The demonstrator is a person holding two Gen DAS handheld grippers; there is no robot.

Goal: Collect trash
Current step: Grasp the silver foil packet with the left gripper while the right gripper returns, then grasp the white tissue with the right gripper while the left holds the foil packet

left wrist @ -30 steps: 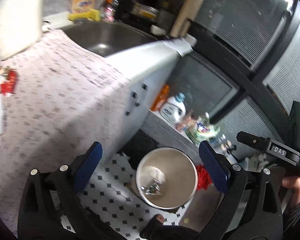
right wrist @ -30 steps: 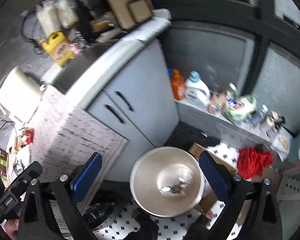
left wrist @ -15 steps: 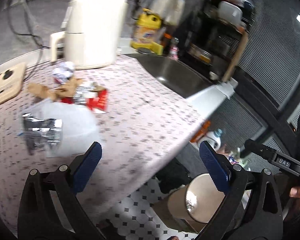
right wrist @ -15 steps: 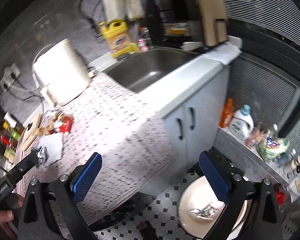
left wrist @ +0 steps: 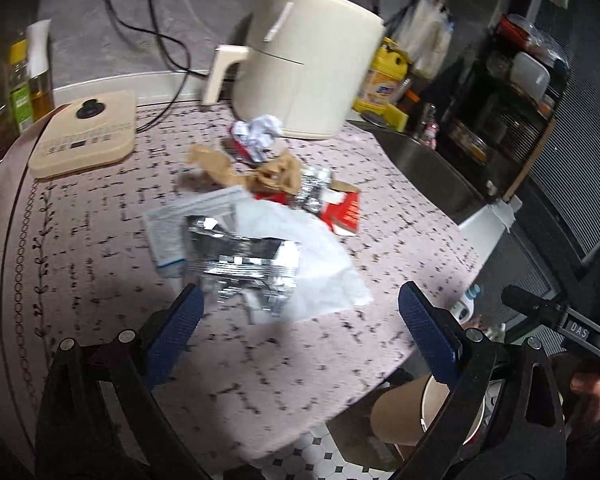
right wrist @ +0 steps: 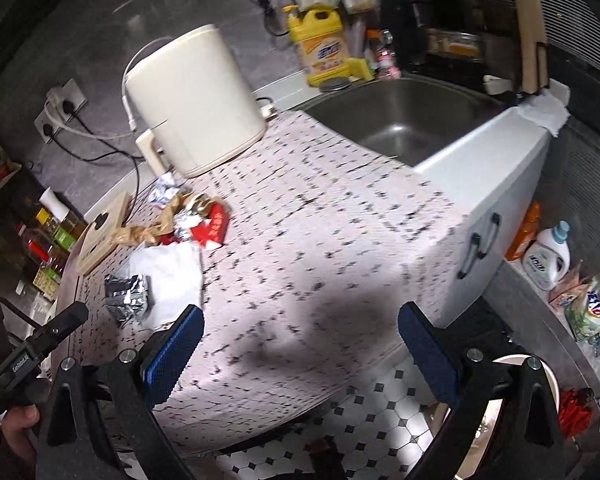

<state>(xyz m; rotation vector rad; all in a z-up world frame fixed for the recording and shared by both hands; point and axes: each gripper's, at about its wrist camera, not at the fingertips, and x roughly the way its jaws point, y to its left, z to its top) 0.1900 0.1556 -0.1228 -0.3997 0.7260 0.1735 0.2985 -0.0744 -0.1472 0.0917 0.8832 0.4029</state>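
Note:
Trash lies on the patterned table: a silver foil wrapper (left wrist: 244,264) on a white plastic bag (left wrist: 312,256), crumpled brown paper (left wrist: 252,172), a red carton (left wrist: 340,212) and a crumpled white-and-red ball (left wrist: 258,136). My left gripper (left wrist: 300,324) is open and empty, just short of the foil wrapper. My right gripper (right wrist: 300,340) is open and empty over the table's near edge; the foil wrapper (right wrist: 126,296) and the red carton (right wrist: 212,226) lie to its left. The round bin (left wrist: 452,412) stands on the floor at lower right, and its rim (right wrist: 512,360) shows behind my right finger.
A cream kettle-like appliance (left wrist: 304,64) stands behind the trash. A wooden board (left wrist: 84,136) lies at left, bottles (left wrist: 20,92) beyond it. The steel sink (right wrist: 404,116) and a yellow detergent jug (right wrist: 324,50) are to the right. Bottles (right wrist: 548,256) stand on a low ledge.
Both grippers have swung up from over the floor bin to the table. The trash pile now fills the left wrist view, and the left gripper is closer to the foil wrapper.

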